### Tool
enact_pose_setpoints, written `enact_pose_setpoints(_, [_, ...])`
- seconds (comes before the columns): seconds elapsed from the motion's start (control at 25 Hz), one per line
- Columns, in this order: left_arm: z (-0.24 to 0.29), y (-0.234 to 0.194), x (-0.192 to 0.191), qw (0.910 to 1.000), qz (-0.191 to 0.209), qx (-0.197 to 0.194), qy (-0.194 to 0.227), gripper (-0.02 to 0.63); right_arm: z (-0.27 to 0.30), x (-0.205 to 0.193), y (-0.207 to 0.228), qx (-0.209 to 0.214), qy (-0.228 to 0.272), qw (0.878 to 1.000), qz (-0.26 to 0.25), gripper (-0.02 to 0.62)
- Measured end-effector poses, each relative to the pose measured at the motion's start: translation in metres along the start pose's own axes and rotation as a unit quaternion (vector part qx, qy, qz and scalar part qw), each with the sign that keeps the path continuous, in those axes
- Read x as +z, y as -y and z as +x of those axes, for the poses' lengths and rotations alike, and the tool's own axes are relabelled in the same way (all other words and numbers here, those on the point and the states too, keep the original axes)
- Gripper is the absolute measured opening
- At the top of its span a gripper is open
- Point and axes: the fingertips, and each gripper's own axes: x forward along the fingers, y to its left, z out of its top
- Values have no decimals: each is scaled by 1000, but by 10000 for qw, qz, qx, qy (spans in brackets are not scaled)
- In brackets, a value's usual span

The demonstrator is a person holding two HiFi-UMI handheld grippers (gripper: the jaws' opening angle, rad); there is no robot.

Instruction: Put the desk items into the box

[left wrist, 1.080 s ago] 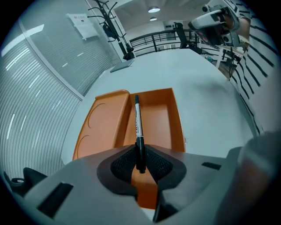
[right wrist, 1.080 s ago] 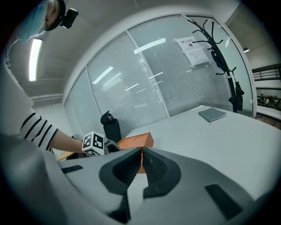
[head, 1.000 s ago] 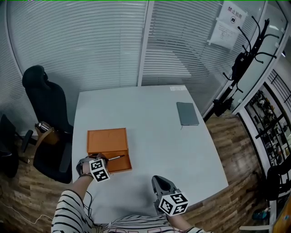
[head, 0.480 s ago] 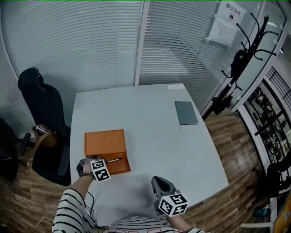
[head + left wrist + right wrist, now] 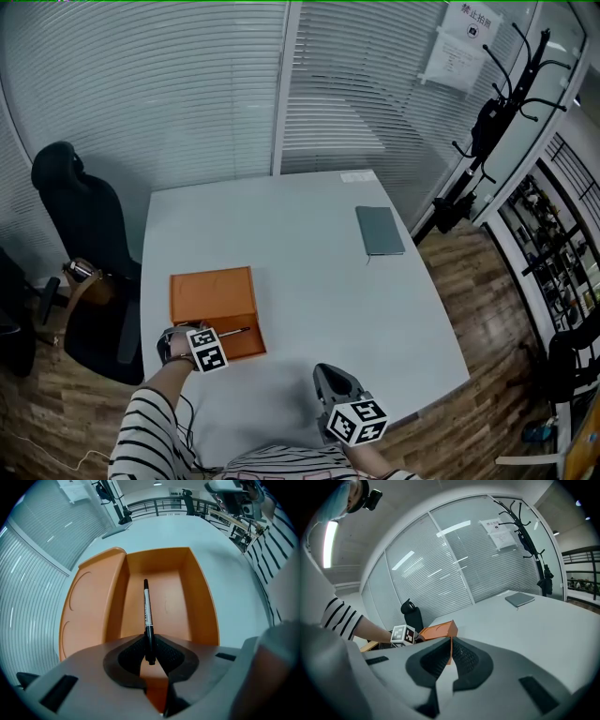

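The left gripper [image 5: 150, 654] pinches a black pen [image 5: 147, 611] over the open orange box [image 5: 202, 603] at frame centre. The right gripper [image 5: 450, 654] is closed and empty.

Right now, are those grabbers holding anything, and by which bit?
The left gripper pinches a black pen by its near end; the rest sticks out over the open orange box. The right gripper is shut on nothing.

A white table [image 5: 525, 625] is spread beneath the fingers [image 5: 468, 660] of the right gripper [image 5: 451, 641]. Far beyond them, blind-covered glass walls [image 5: 440, 569] are seen, a black office chair [image 5: 411, 613] leftward, a coat stand [image 5: 529, 541] rightward. Wooden floor [image 5: 487, 309] is laid around.
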Motion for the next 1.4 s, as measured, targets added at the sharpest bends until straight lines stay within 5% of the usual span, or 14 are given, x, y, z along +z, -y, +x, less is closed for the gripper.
enact_pose_setpoints(1.0, [2, -4, -3, 9998, -116, 110, -130, 98, -6, 1, 8, -98, 85, 9999, 88, 26])
enact_pose_setpoints(1.4, [-20, -13, 2, 9969, -425, 641, 185, 101, -11, 2, -1, 23, 117, 9999, 48, 26])
